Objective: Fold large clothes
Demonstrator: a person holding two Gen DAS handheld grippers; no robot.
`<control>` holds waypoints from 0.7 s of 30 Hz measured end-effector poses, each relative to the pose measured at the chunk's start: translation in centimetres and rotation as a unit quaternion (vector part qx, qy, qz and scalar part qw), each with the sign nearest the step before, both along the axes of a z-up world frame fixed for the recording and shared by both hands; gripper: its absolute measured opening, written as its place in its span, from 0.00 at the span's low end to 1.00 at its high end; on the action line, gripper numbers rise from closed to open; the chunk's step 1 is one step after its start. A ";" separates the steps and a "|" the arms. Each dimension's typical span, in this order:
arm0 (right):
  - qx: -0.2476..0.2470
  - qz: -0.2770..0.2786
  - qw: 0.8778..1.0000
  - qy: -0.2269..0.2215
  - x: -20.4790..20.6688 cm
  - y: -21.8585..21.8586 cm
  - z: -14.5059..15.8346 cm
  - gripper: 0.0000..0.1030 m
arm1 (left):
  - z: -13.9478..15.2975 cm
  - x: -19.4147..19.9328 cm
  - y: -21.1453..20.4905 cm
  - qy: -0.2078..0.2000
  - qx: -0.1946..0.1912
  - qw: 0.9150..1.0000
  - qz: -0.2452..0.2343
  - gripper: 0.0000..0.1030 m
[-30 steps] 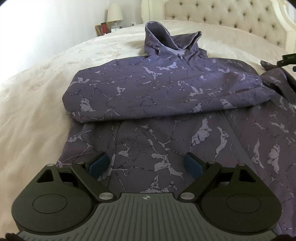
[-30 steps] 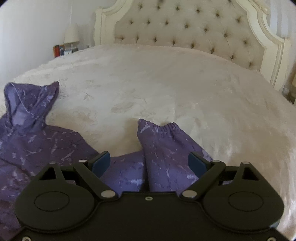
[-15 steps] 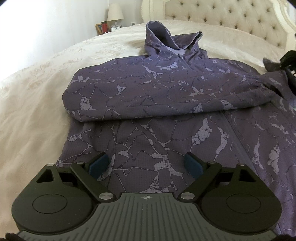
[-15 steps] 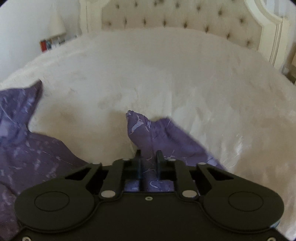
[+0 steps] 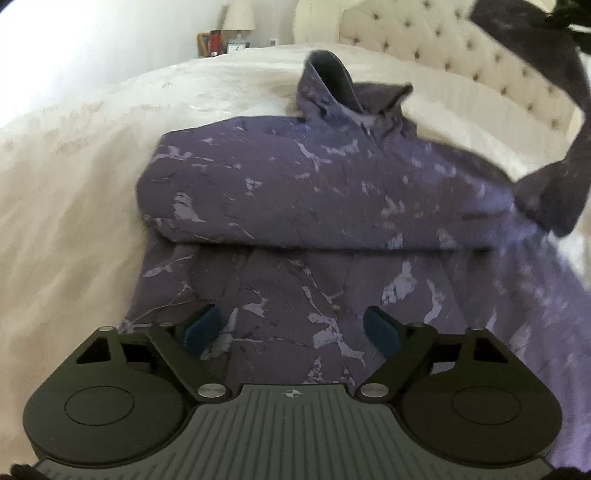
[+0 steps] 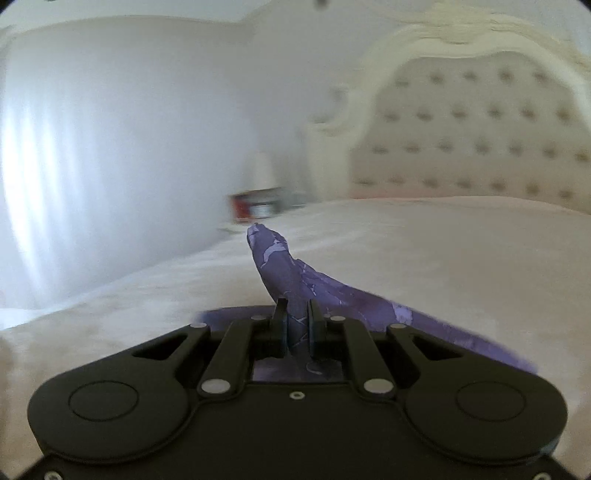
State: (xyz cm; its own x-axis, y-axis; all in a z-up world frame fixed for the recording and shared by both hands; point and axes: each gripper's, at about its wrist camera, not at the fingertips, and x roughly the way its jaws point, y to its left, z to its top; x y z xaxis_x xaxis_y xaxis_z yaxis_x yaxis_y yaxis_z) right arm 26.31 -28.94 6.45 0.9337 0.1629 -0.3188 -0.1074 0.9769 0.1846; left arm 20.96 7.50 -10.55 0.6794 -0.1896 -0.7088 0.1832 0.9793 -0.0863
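Cream bed [image 5: 74,192] with tufted headboard [image 6: 480,140]; lamp [image 5: 239,18] by a bright white wall [image 6: 110,129].

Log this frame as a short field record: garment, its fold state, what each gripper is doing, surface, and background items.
garment: purple patterned hoodie, hood toward the headboard
fold state: one sleeve folded across the chest; other sleeve lifted off the bed
left gripper: open, above the hoodie's lower body, holding nothing
right gripper: shut on the lifted sleeve near its cuff
surface: cream bedspread
background: lamp on the bedside table; view blurred
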 end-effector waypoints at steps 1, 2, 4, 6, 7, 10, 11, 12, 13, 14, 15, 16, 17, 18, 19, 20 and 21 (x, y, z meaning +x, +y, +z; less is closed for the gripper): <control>-0.001 0.018 1.000 -0.001 0.2 1.8 -0.2 0.16 | 0.5 -0.1 0.7 0.000 -0.011 1.000 0.007 0.79; -0.003 0.038 0.999 0.000 0.4 4.0 -0.6 0.16 | 0.9 -0.2 1.4 -0.005 -0.017 1.000 0.016 0.79; -0.006 0.073 0.997 0.010 0.9 7.8 -1.9 0.16 | 1.8 -0.7 2.7 -0.017 -0.020 0.999 0.027 0.79; -0.016 0.106 0.994 0.023 1.3 11.8 -3.9 0.17 | 2.6 -1.1 3.9 -0.027 -0.015 0.999 0.035 0.79; -0.031 0.121 0.992 0.029 1.4 13.9 -5.1 0.18 | 2.9 -1.2 4.4 -0.030 -0.014 0.999 0.039 0.79; -0.071 0.156 0.984 0.057 1.9 18.8 -9.2 0.21 | 3.5 -1.6 6.2 -0.035 -0.014 0.998 0.052 0.79; -0.085 0.164 0.980 0.068 2.0 20.0 -10.6 0.23 | 3.6 -1.7 6.6 -0.035 -0.013 0.998 0.057 0.79; -0.100 0.173 0.977 0.080 1.8 21.3 -12.2 0.27 | 3.7 -1.8 7.1 -0.036 -0.013 0.997 0.063 0.79; -0.109 0.181 0.973 0.090 1.7 22.0 -13.4 0.28 | 3.8 -1.9 7.6 -0.036 -0.014 0.997 0.068 0.79; -0.113 0.192 0.970 0.102 1.5 22.6 -14.6 0.30 | 3.9 -1.8 8.0 -0.037 -0.015 0.997 0.071 0.79; -0.110 0.202 0.967 0.113 1.4 22.8 -15.4 0.38 | 4.0 -1.9 8.3 -0.038 -0.015 0.996 0.074 0.79; -0.105 0.214 0.964 0.120 1.1 22.5 -16.1 0.46 | 4.1 -2.0 8.5 -0.041 -0.016 0.996 0.076 0.79; -0.098 0.227 0.961 0.123 0.8 22.5 -16.4 0.60 | 4.3 -2.0 8.9 -0.045 -0.015 0.996 0.076 0.79; -0.091 0.235 0.960 0.122 0.2 22.3 -16.4 0.68 | 4.6 -2.0 9.0 -0.051 -0.014 0.996 0.077 0.79; -0.085 0.238 0.961 0.116 -0.5 21.8 -16.1 0.68 | 5.0 -1.9 9.0 -0.058 -0.012 0.995 0.077 0.79; -0.077 0.238 0.962 0.112 -1.1 21.4 -15.7 0.68 | 5.4 -1.7 8.9 -0.065 -0.012 0.995 0.077 0.79; -0.066 0.235 0.964 0.108 -1.7 20.4 -15.3 0.68 | 5.8 -1.6 8.8 -0.071 -0.013 0.994 0.076 0.79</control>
State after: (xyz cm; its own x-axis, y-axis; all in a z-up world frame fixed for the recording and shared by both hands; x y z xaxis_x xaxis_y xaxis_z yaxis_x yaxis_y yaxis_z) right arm 24.64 -8.57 -8.80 0.6760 0.4966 -0.5444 -0.5173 0.8460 0.1294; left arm 19.41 16.34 -4.73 0.7950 -0.0931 -0.5994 0.0449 0.9945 -0.0948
